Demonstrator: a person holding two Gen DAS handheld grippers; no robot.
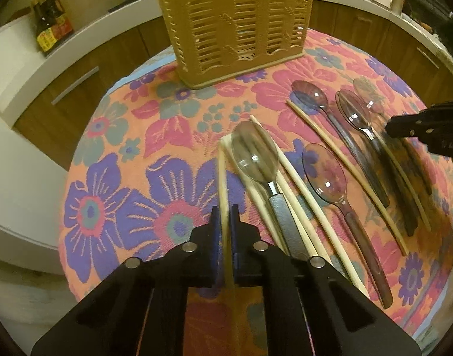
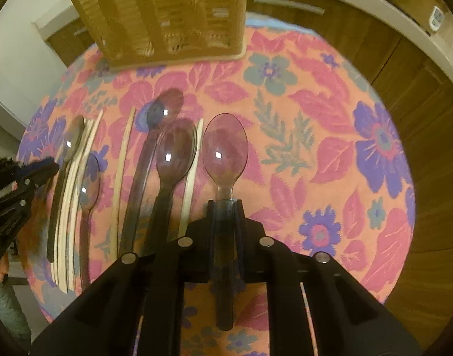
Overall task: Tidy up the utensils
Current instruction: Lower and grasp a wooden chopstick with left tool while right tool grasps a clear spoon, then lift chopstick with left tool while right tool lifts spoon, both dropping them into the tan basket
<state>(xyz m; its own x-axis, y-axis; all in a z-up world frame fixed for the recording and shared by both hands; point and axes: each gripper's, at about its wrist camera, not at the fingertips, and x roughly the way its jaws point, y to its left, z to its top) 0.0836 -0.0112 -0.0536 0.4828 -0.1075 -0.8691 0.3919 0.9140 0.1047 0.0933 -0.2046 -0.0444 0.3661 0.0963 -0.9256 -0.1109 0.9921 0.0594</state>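
Observation:
A tan slotted utensil basket (image 1: 235, 23) stands at the far side of the round flowered table; it also shows in the right wrist view (image 2: 167, 14). My left gripper (image 1: 225, 210) is shut on a pale chopstick (image 1: 222, 172) that points toward the basket. My right gripper (image 2: 225, 204) is shut on the handle of a clear plastic spoon (image 2: 225, 151), bowl forward. Several more clear spoons (image 1: 324, 172) and chopsticks (image 1: 345, 166) lie side by side on the cloth. The right gripper shows at the right edge of the left wrist view (image 1: 389, 126).
The flowered tablecloth (image 2: 330, 118) covers the round table. Wooden cabinets and a white counter (image 1: 78, 38) curve behind it, with a sauce bottle (image 1: 50, 26) on the counter. The left gripper sits at the left edge of the right wrist view (image 2: 53, 167).

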